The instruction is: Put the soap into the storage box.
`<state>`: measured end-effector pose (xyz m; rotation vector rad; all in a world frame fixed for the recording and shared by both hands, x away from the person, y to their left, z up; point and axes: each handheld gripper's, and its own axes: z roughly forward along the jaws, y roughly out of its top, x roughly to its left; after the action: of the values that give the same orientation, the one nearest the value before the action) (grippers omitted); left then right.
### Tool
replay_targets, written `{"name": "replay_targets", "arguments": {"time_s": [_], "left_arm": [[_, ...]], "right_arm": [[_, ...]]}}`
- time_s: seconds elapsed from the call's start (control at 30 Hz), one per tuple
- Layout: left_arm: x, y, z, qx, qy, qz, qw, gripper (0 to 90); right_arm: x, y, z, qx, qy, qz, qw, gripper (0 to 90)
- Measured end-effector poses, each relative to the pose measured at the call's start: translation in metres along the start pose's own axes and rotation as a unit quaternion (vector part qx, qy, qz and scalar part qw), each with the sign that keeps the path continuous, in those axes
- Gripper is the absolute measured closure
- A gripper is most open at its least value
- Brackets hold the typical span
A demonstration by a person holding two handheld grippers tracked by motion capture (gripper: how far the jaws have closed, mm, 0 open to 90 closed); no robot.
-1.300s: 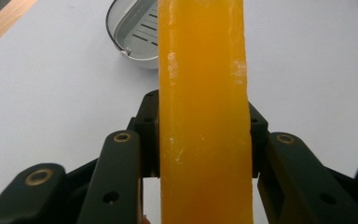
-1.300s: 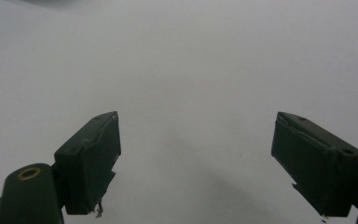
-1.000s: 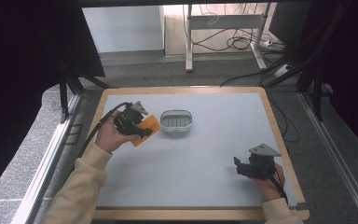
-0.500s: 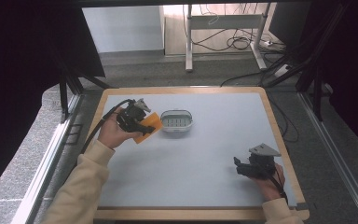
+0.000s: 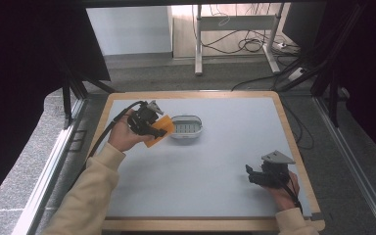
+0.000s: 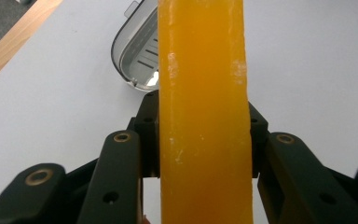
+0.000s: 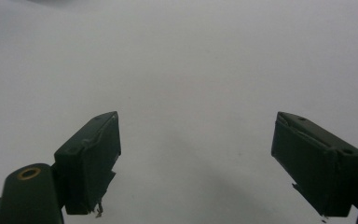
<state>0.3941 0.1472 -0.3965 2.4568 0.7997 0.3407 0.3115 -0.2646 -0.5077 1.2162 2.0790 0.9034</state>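
Observation:
My left gripper [image 5: 152, 128] is shut on an orange bar [image 5: 158, 130], gripped across its narrow sides and held just left of a small grey slotted dish [image 5: 188, 127]. In the left gripper view the orange bar [image 6: 203, 56] stands upright between the black jaws of my left gripper [image 6: 203, 114], and part of the dish [image 6: 135, 60] lies beyond it, its rim partly hidden by the bar. My right gripper [image 5: 252, 175] rests near the table's right front, and in its own view the right gripper [image 7: 209, 144] stands open with bare white surface between its jaws.
The white table top [image 5: 225, 147] has a wooden rim [image 5: 293, 142]. Dark frame posts stand at both sides. Cables lie on the floor [image 5: 245, 46] beyond the far edge.
The left hand has edged slightly farther up the table with the orange bar still gripped. The right hand and the dish have stayed put.

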Motion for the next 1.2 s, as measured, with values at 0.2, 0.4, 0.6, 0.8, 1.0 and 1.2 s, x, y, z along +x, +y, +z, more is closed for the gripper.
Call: {"name": "replay_targets", "arguments": {"time_s": [0.2,0.4,0.6,0.8,1.0,1.2], "left_arm": [[0.0,0.005,0.003,0.003,0.002,0.003,1.0,61.9],[0.003,0.011,0.006,0.008,0.002,0.005,1.0,62.0],[0.005,0.015,0.01,0.007,-0.003,0.004,1.0,61.9],[0.006,0.021,0.013,0.006,-0.011,0.009,0.9999,61.9],[0.006,0.029,0.015,0.007,-0.01,0.015,0.9998,61.9],[0.007,0.035,0.016,-0.002,-0.016,0.017,0.9997,61.9]], "right_arm": [[0.001,0.0,0.0,-0.001,0.0,-0.001,1.0,15.9],[0.0,0.0,0.0,0.0,0.0,0.0,1.0,15.9],[0.0,0.0,0.0,0.0,0.002,-0.001,1.0,15.9],[0.0,0.0,0.001,0.0,0.003,-0.001,1.0,15.9],[0.0,0.0,0.001,0.0,0.003,-0.001,1.0,15.9],[0.0,0.0,0.001,0.0,0.003,-0.001,1.0,15.9]]}}
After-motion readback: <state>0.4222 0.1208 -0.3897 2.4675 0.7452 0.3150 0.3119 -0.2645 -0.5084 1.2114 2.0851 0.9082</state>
